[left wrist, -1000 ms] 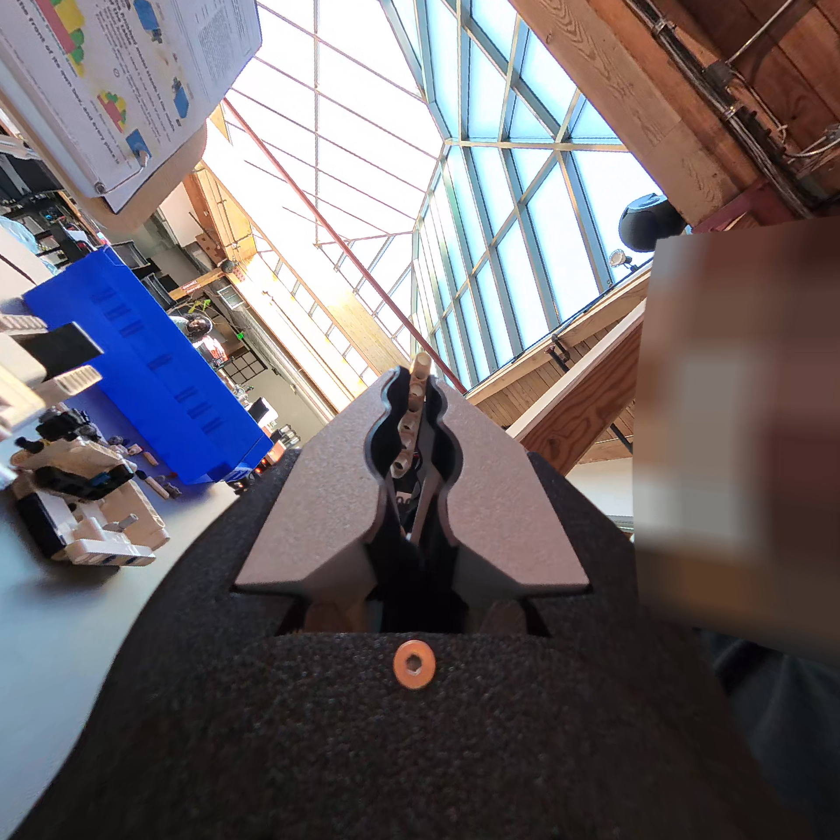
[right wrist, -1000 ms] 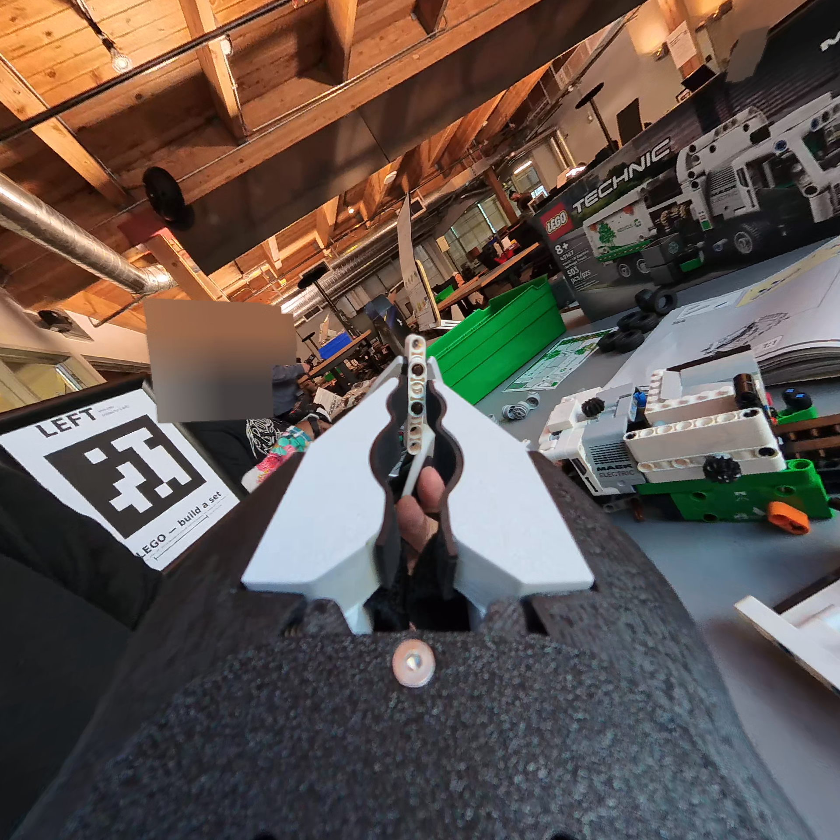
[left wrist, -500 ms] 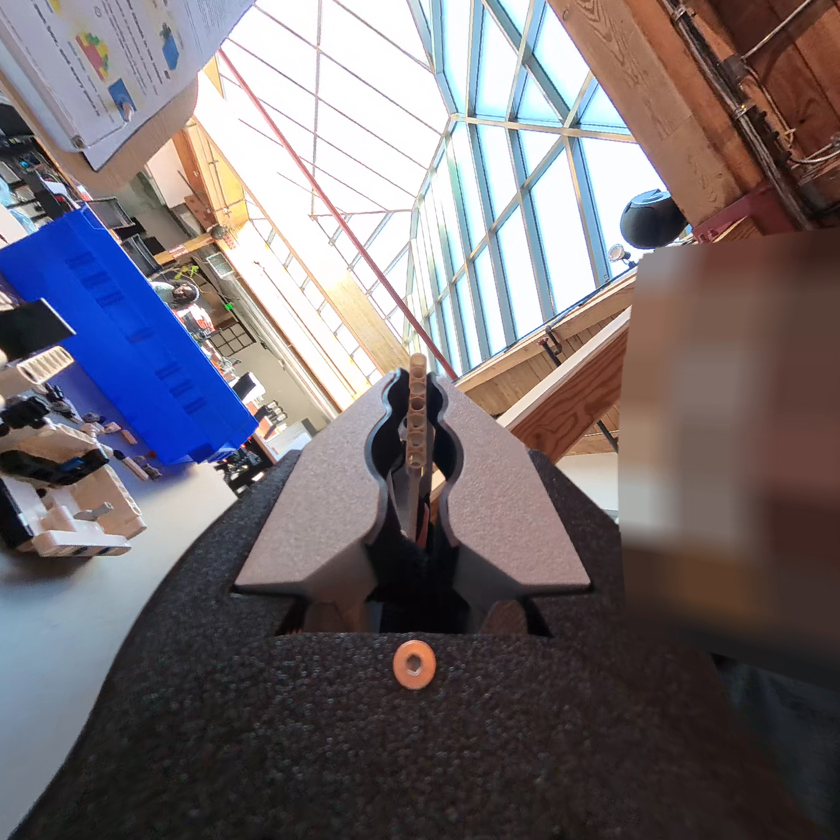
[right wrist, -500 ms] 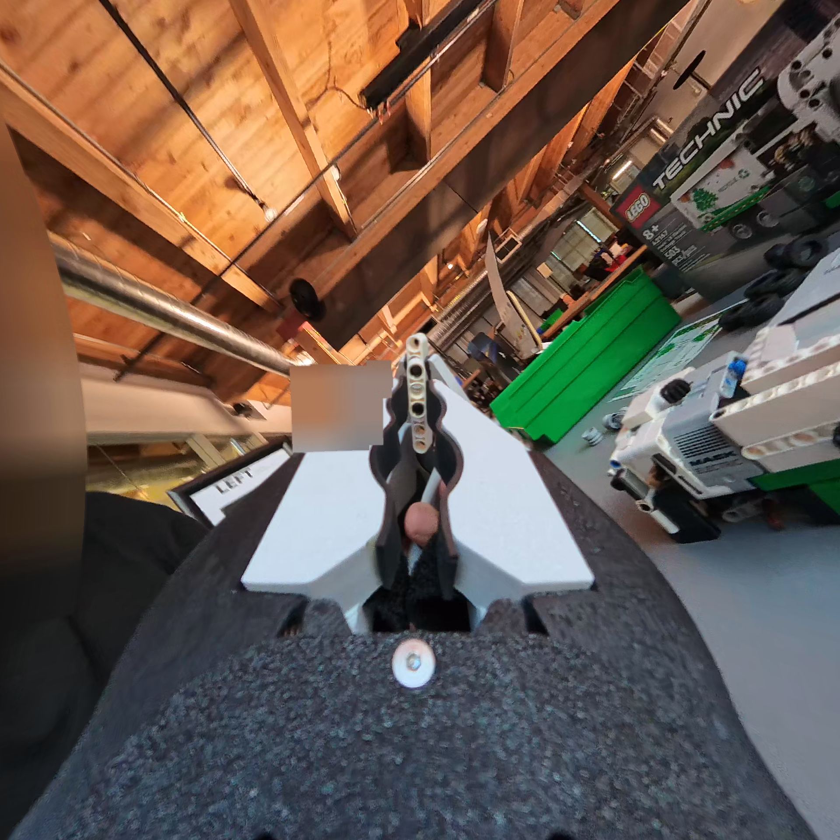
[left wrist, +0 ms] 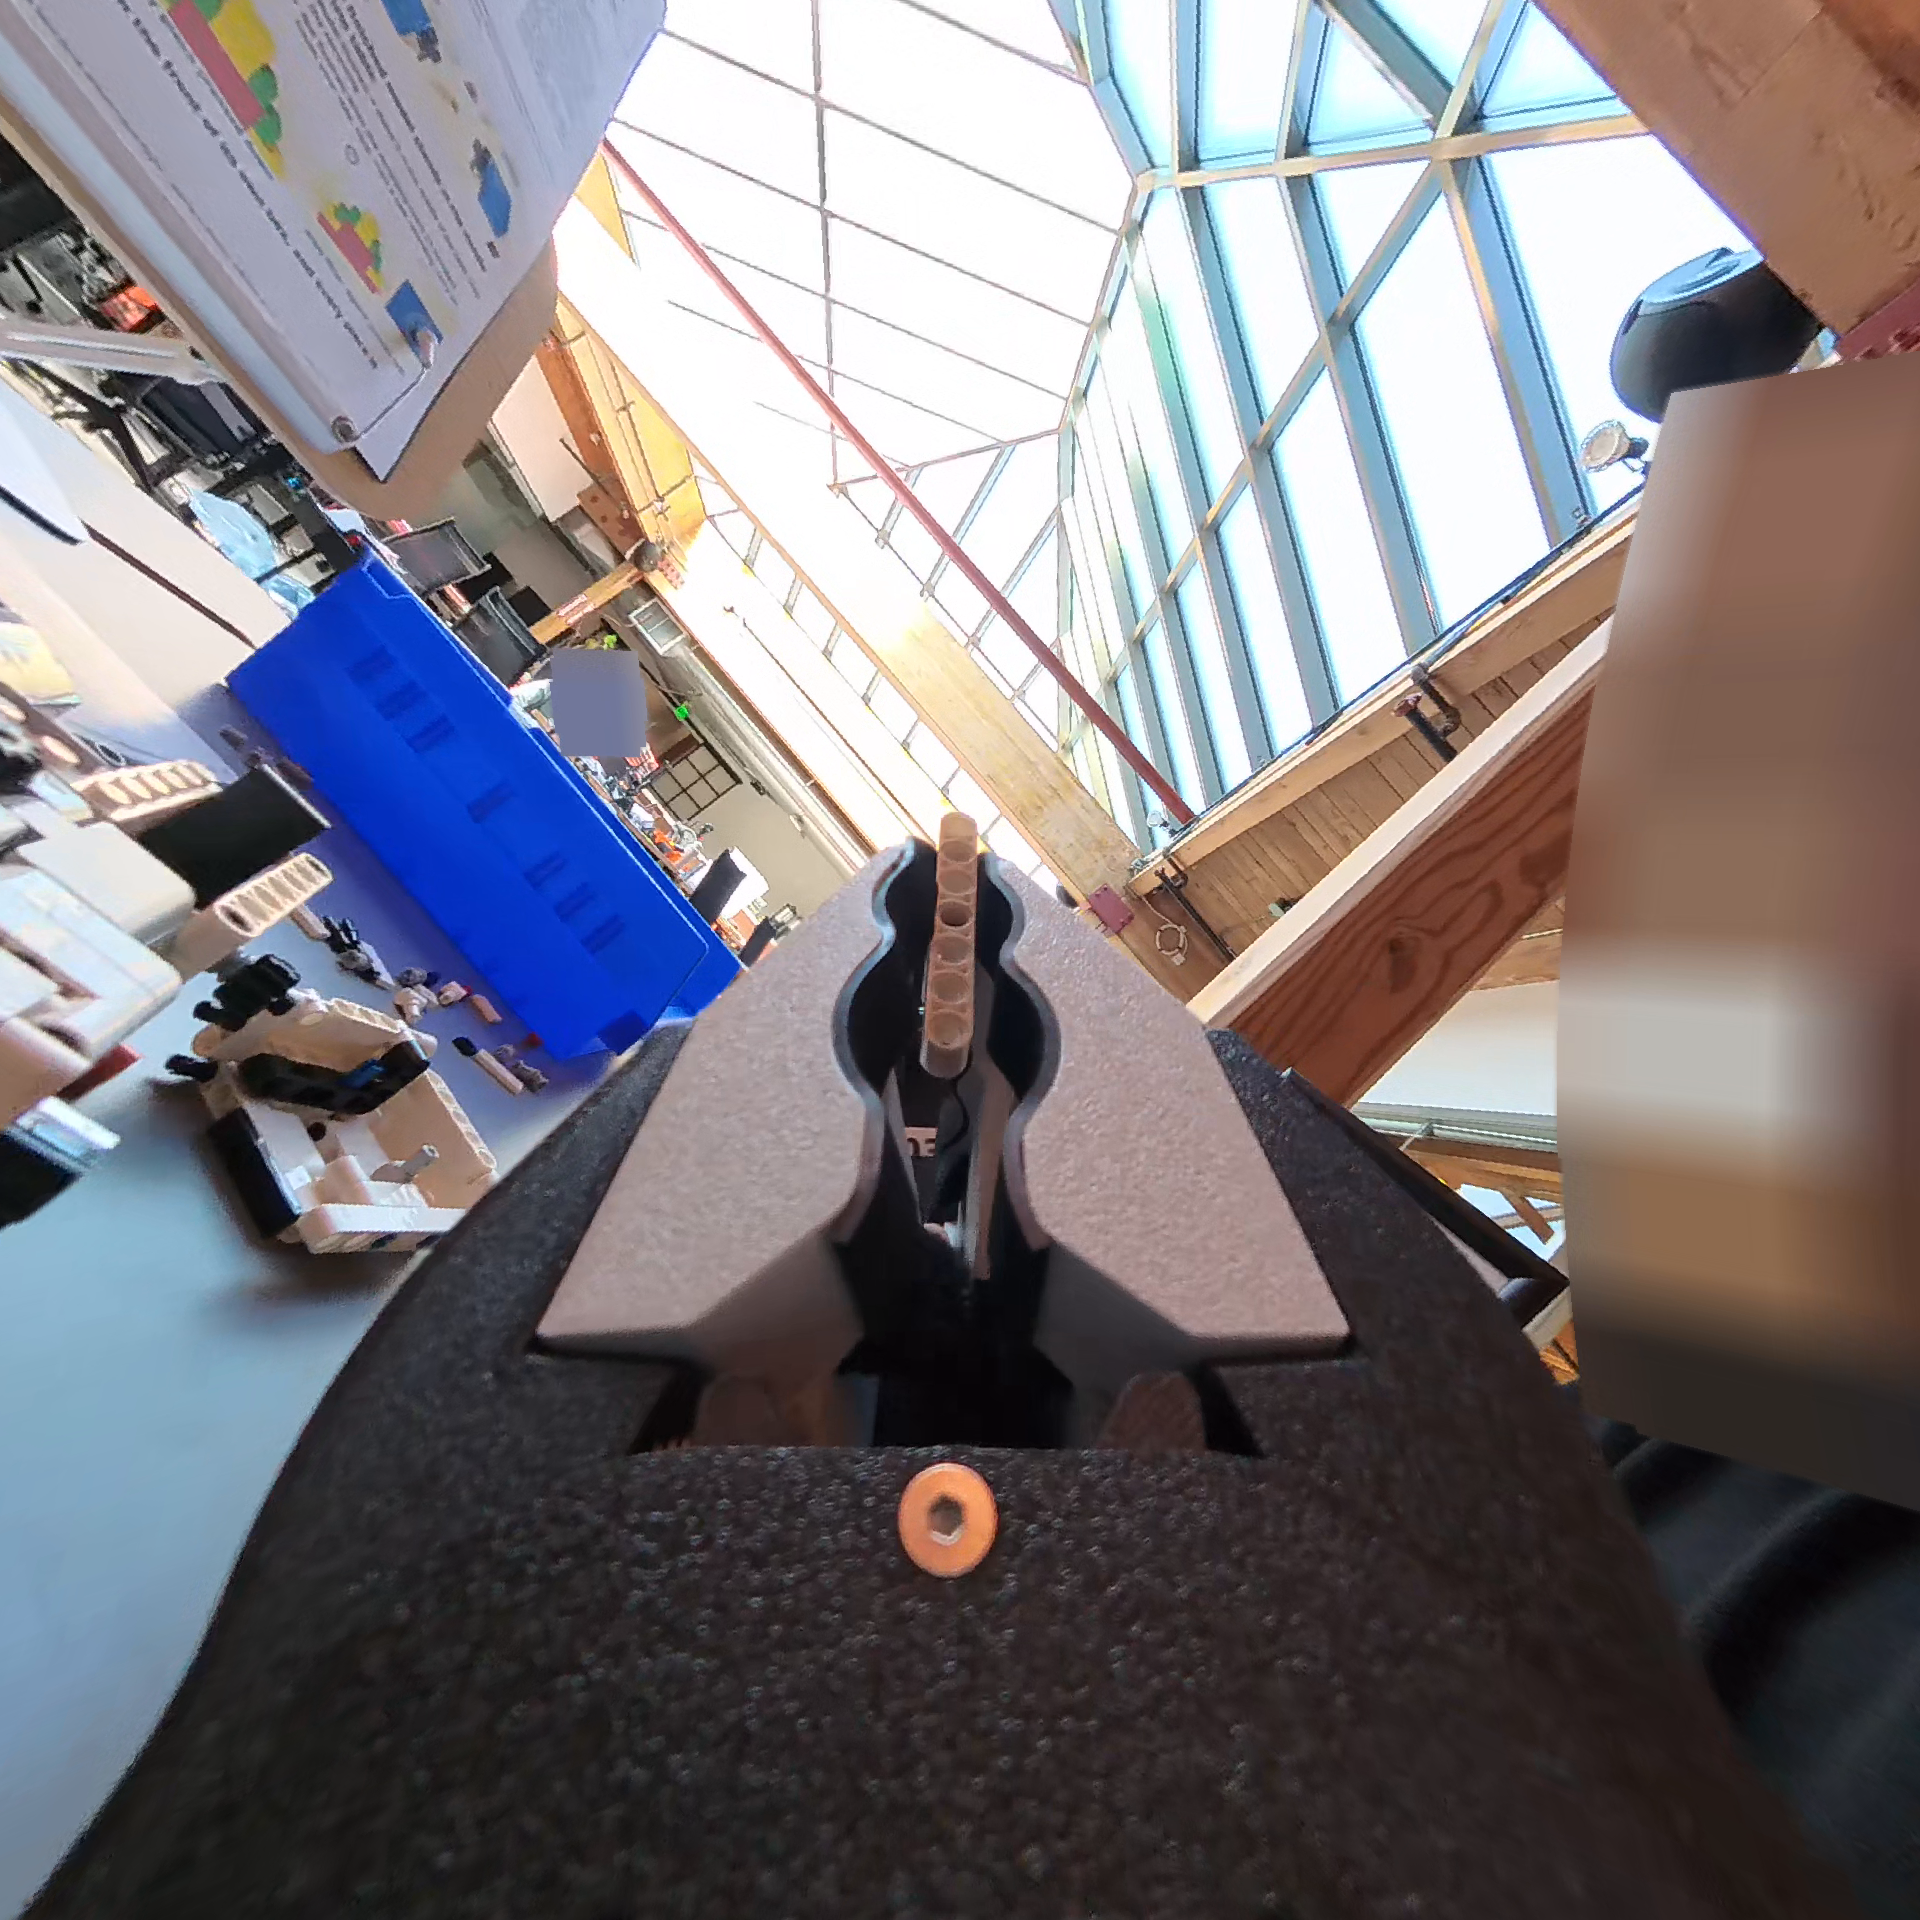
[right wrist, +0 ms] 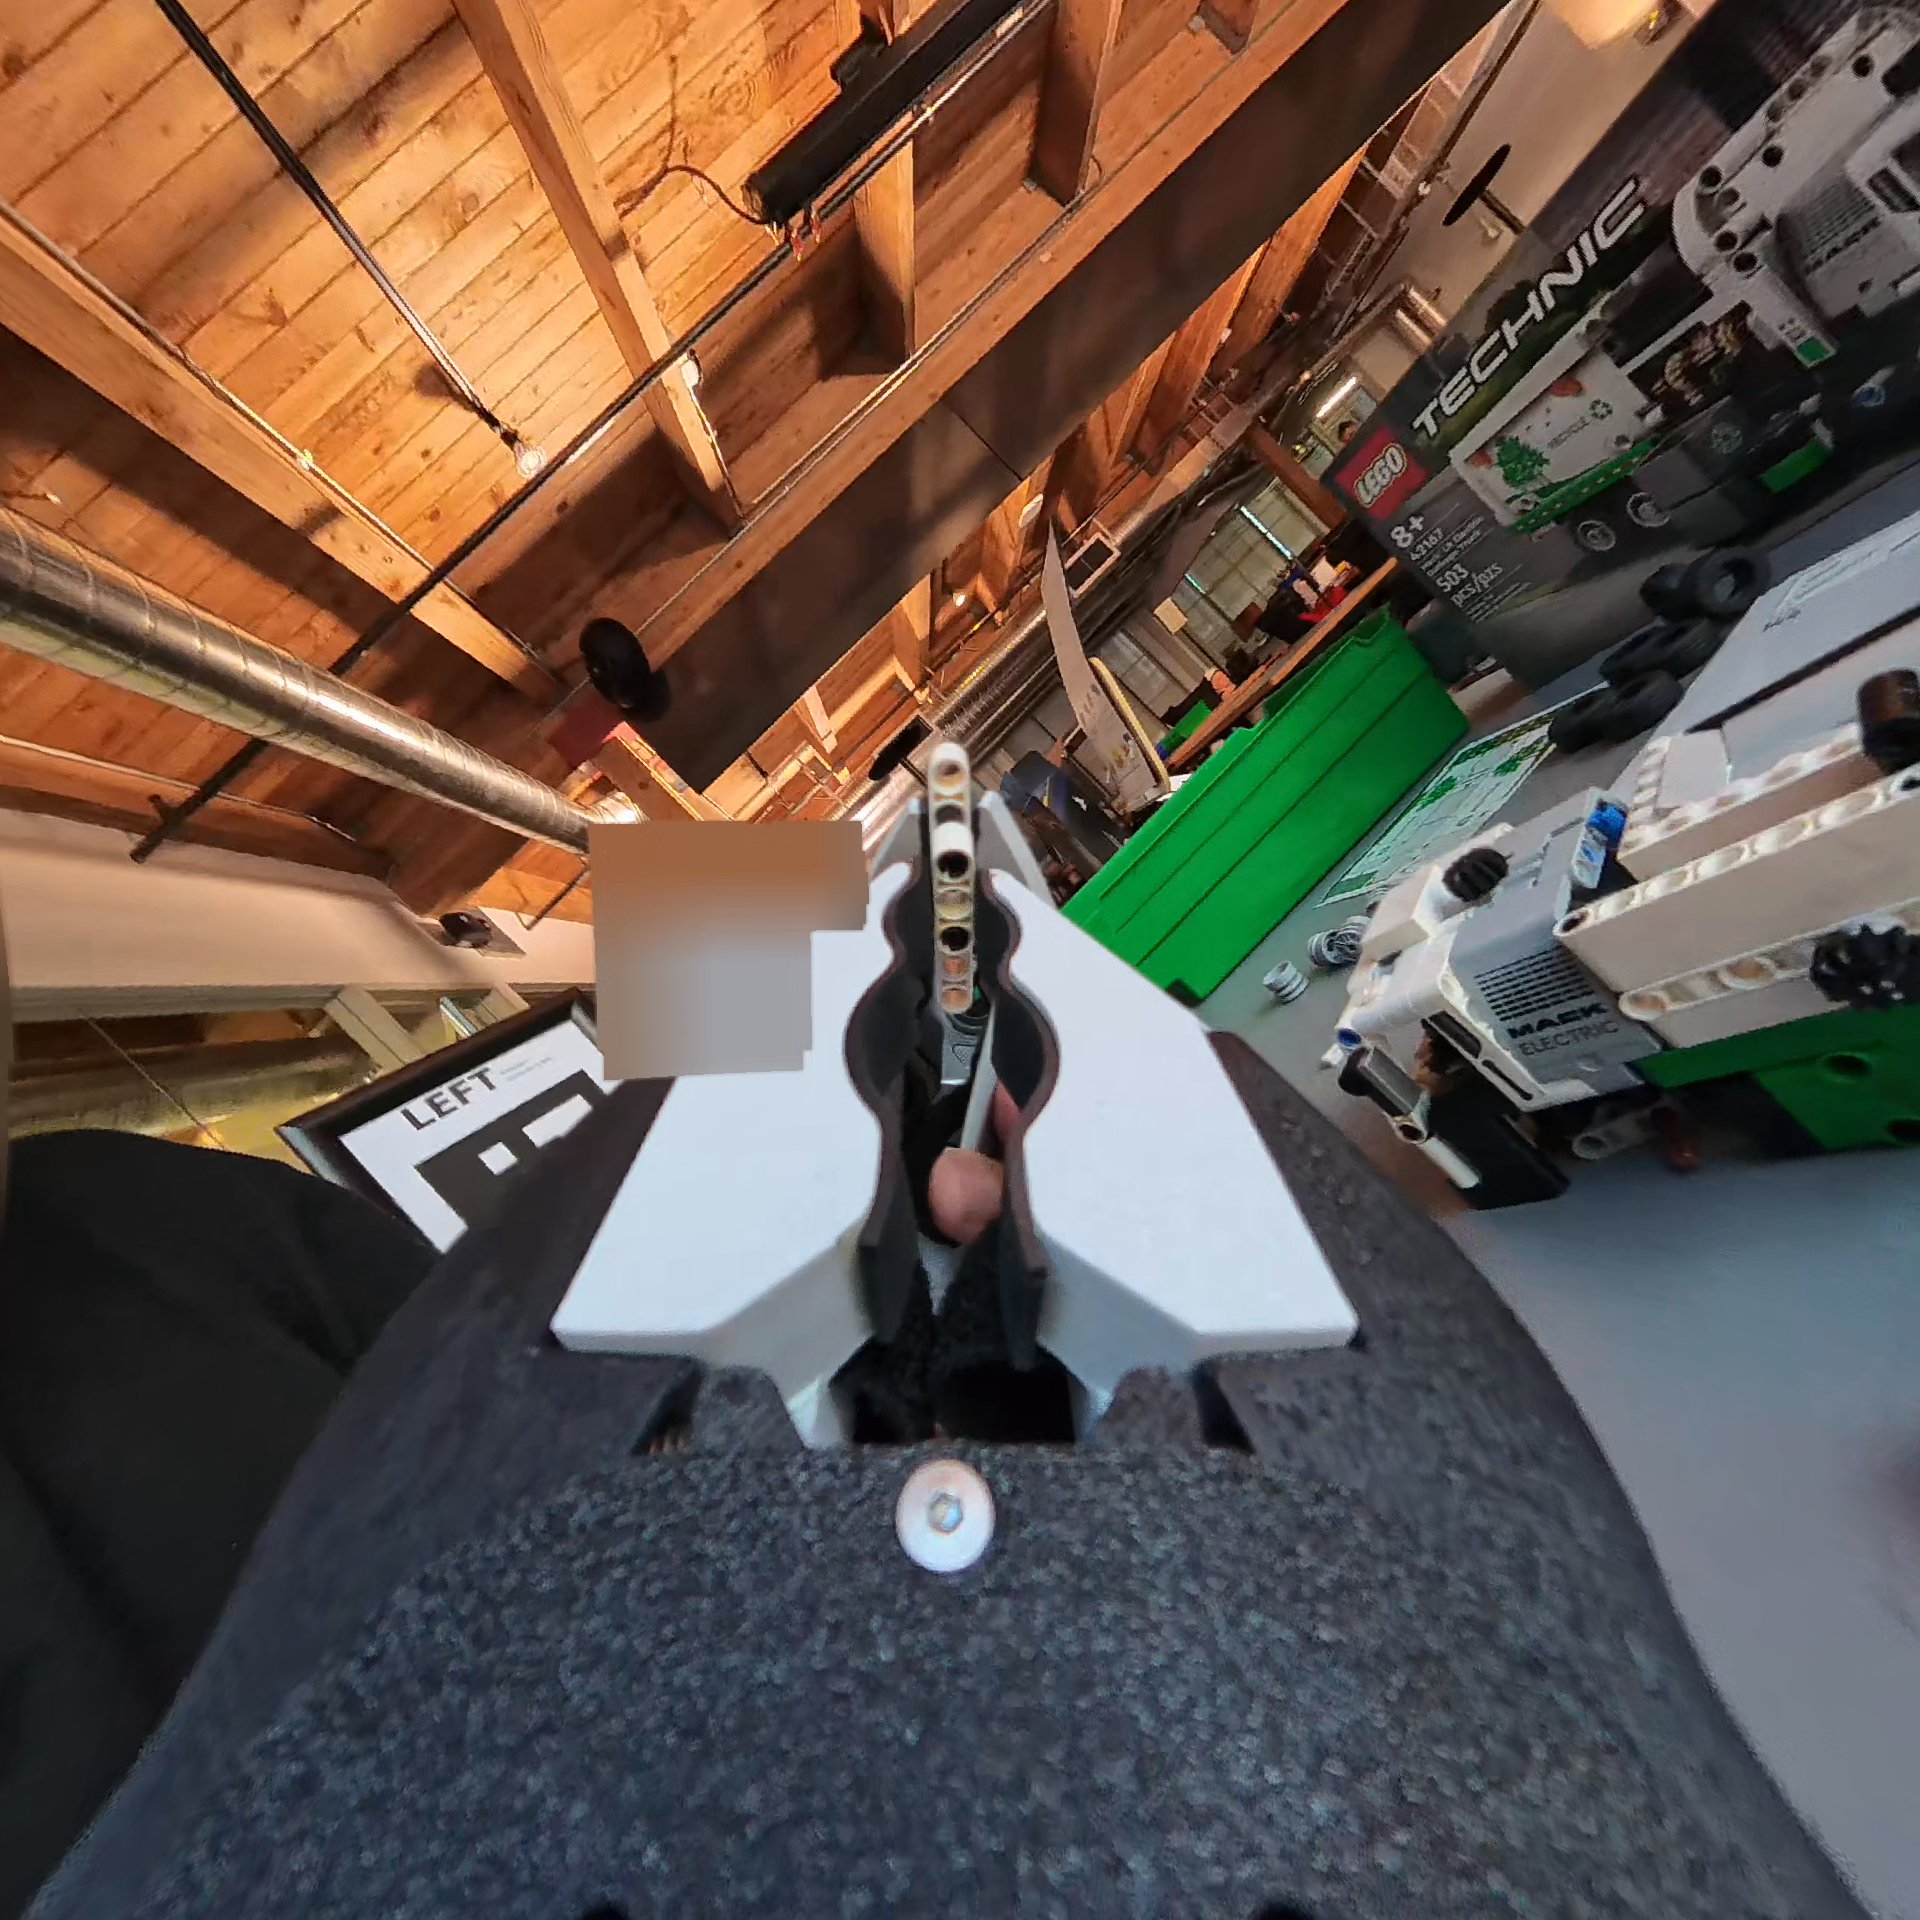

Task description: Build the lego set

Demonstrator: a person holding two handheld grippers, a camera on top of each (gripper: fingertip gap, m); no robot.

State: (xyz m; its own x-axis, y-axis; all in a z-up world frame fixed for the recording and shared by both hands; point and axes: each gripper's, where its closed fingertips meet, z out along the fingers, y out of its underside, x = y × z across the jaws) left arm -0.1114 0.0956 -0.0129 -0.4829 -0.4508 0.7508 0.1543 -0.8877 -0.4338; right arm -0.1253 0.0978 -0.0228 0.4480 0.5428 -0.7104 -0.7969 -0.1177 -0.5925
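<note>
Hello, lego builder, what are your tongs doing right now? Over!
Both tongs raised off the table, tilted toward the ceiling. Left tongs shut on tan beam. Right tongs shut on white beam. White truck on table, nothing blocking.

Ceiling: exposed timber beams and plank decking point(right wrist: 436, 312), warm brown, crossed by a silver ribbed metal duct point(right wrist: 312, 717).
Windows: a tall sloped wall of glass panes in pale metal frames point(left wrist: 1195, 436), daylight flooding through.
Table: a flat grey table point(left wrist: 156, 1403) below.
Background: long wooden workbenches and shelving point(right wrist: 1278, 665) recede beneath the beams.
</note>
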